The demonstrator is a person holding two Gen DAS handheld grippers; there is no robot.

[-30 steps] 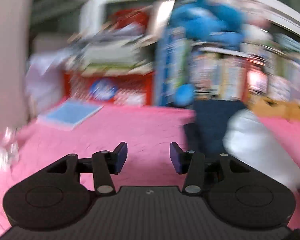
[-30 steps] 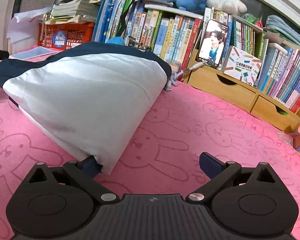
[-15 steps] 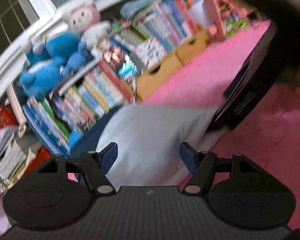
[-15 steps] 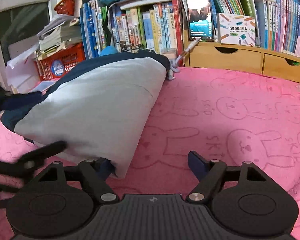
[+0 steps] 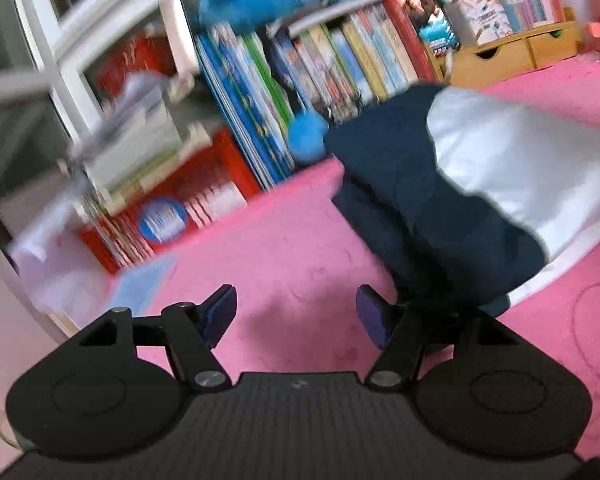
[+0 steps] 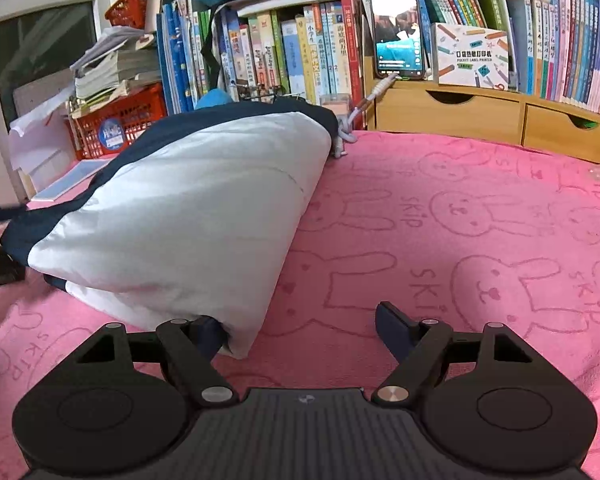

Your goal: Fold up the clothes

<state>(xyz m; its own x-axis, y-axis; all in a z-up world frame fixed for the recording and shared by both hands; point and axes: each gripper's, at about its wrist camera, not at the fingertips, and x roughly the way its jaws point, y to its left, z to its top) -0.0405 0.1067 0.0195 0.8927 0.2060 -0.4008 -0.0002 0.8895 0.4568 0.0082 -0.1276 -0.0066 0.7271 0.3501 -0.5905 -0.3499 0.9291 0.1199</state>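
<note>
Nearest to me, my right gripper (image 6: 300, 332) sits low over the pink blanket (image 6: 460, 240) with its jaws apart; they have just been closing, and the near corner of the folded garment (image 6: 188, 216) lies against the left finger, but nothing is pinched between the pads. My left gripper (image 5: 296, 316) is also parted, its jaws having closed a little just now over bare blanket, the dark end of the garment touching or just beside its right finger. The garment, white with a navy band, lies as a plump folded bundle on the left part of the blanket, reaching toward the far bookshelf (image 6: 300, 48). I judge the folding mostly done: the bundle is compact, with perhaps a last tuck or tidy left. Beyond it stand a red basket (image 6: 120, 120) and a phone (image 6: 398, 32).
</note>
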